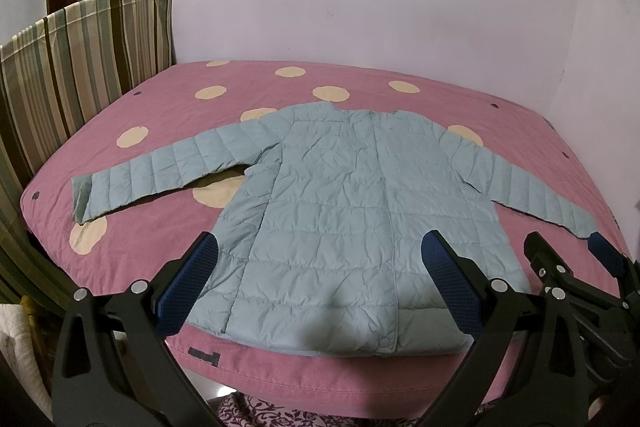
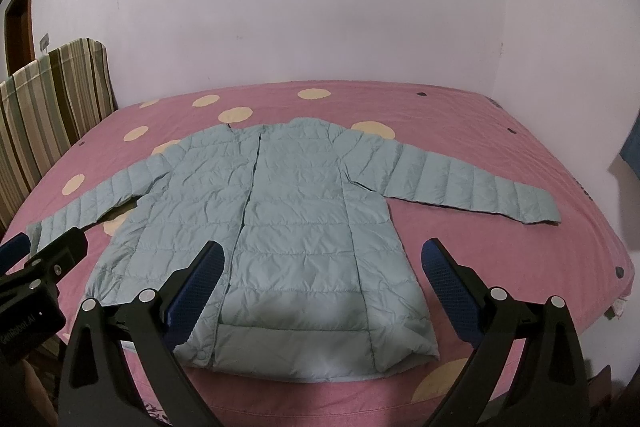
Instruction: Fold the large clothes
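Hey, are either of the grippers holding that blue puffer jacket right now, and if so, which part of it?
Nothing is held. The left gripper and right gripper are both open, above the jacket's hem end.

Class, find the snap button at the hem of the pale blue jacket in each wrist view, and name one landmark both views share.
Left wrist view: the snap button sits at the bottom hem, just right of picture centre.
Right wrist view: the snap button sits at the hem's lower left corner, left of centre.
Shared landmark: the striped headboard, left of the bed in both.
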The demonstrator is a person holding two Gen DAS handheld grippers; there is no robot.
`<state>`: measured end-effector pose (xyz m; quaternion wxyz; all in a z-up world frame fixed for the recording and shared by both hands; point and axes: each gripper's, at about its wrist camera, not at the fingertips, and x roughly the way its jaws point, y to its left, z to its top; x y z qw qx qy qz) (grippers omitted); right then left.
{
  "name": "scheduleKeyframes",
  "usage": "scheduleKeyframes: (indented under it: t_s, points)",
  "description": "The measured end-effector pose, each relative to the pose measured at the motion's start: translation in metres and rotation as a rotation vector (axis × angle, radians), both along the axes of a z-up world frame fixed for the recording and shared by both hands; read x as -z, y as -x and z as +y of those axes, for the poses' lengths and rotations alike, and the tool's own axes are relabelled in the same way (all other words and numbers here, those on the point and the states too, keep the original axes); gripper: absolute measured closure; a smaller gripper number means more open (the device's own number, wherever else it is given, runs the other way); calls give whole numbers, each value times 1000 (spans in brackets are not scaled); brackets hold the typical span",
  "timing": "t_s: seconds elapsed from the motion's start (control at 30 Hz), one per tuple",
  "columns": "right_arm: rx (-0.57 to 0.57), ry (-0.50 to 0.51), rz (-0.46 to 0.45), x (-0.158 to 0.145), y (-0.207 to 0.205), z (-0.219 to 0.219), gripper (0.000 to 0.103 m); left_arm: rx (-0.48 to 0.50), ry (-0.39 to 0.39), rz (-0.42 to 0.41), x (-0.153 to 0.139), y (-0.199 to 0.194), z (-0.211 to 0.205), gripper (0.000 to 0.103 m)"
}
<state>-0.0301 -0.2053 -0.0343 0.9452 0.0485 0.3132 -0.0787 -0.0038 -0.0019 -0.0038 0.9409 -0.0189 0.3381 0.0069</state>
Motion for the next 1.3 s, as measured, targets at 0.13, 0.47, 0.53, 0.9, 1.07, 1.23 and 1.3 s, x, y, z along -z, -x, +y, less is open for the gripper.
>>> scheduleKeyframes:
  t_s: [0.13, 0.47, 0.53, 0.9, 1.07, 1.23, 1.3]
  points:
    - [0, 3, -1, 0, -1, 0, 5, 1, 0, 2, 3, 2, 0, 2]
    - [-1, 5, 3, 3, -1, 1, 5, 0, 2, 9, 8, 4, -1, 2]
    - [-1, 4, 5, 3, -2, 0, 5, 1, 1, 8, 8, 4, -1, 2]
    - [-4, 6, 23, 9, -9, -1, 5, 1, 2, 18, 15, 6, -2, 2]
    - [-5, 10, 30, 7, -11, 0, 5, 1, 3, 21, 16, 4, -1, 2]
    - [-6, 13, 34, 8, -13, 1, 5, 1, 3, 21, 16, 4, -1, 2]
    - [-7, 13, 34, 8, -13, 1, 5, 1, 3, 24, 17, 3, 0, 2]
